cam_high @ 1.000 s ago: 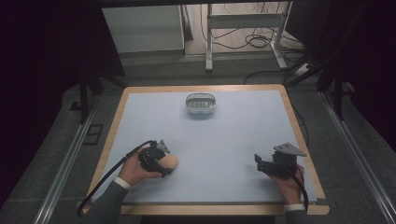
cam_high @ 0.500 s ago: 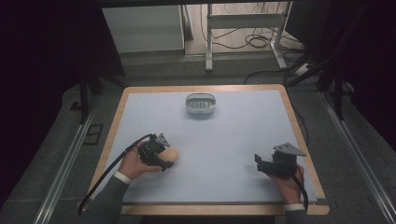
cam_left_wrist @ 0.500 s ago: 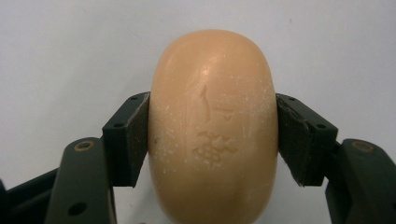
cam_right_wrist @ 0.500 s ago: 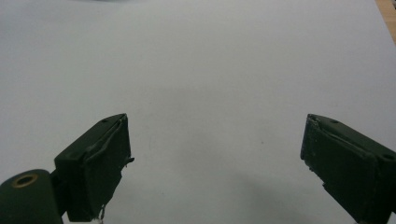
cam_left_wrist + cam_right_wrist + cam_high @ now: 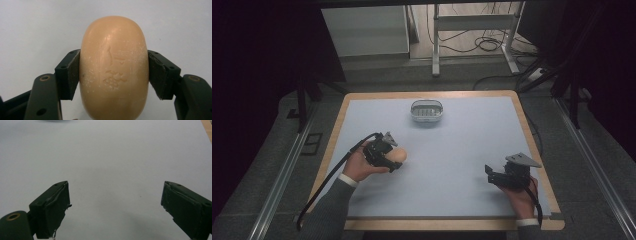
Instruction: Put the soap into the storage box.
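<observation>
Fingers of left gripper pinch soap bar – right gripper gapes wide

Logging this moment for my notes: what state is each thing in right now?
Soap bar: clamped between the left gripper's pads, off the table.
Left gripper: shut on the soap.
Right gripper: open, nothing between its jaws.
Soap dish: upright, no soap in it.

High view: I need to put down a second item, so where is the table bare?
Most of the pale blue tabletop is free: the middle stretch between the tan oval soap bar and right gripper, below the clear plastic dish. Nowhere is crowded.
</observation>
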